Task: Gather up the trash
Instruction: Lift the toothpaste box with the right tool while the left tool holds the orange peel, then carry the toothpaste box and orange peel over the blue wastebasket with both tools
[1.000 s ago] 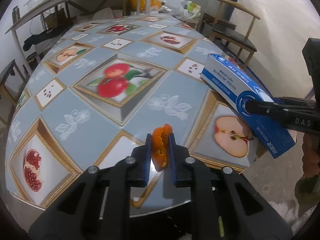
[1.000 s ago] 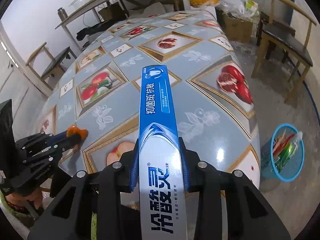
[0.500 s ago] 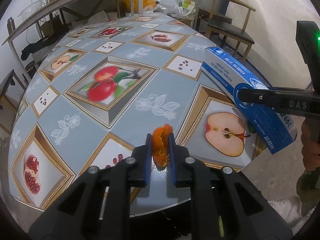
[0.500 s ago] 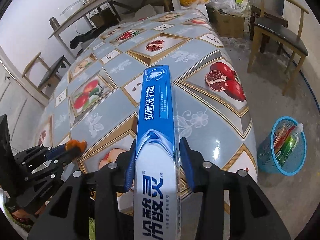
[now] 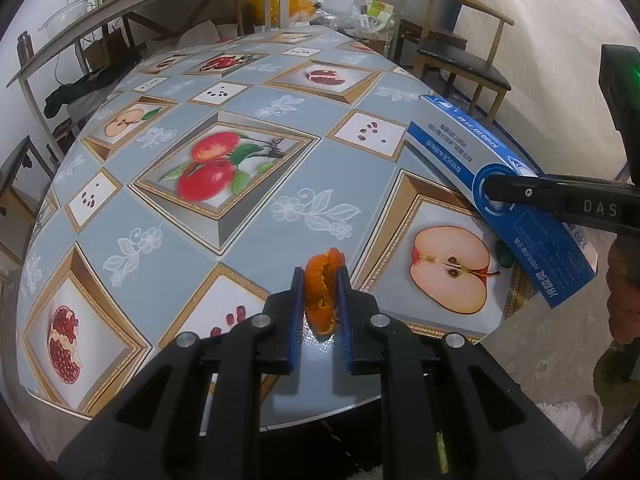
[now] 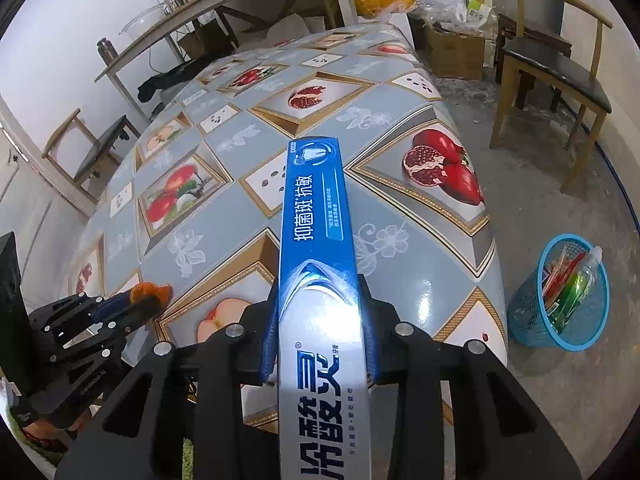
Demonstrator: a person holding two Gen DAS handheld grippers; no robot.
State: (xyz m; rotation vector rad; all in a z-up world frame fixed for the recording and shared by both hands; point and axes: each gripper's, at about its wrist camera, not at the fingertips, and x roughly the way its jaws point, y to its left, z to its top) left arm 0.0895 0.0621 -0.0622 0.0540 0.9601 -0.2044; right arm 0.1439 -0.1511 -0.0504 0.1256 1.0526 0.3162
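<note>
- Left tongs [image 5: 320, 300]: closed on the peel [image 5: 323, 292], clamped between both blue pads above the near edge of the worktop [image 5: 280, 120].
- Right tongs [image 6: 320, 332]: closed on the box [image 6: 316, 240], gripped across its width toward the near end.
- Box position: held clear above the worktop's right part; its far end projects well forward of the tongs.
- Box orientation: long axis runs in line with the right tongs' fingers, pointing away from the holder and across the worktop; printed broad face up, roughly level.
- Peel orientation: curled strip standing on edge, long axis roughly vertical between the pads.
- Basket [image 6: 560, 292]: stands on the floor to the right of the worktop, already holding wrappers and a bottle.
- Probable step: carry both items to the basket.
- Procedure: swing the box rightward, tilt its far end down over the rim, then release; the length could catch the rim if dropped flat.
- Maintain clamping pressure on the peel during transit; it is thin and may slip.
</note>
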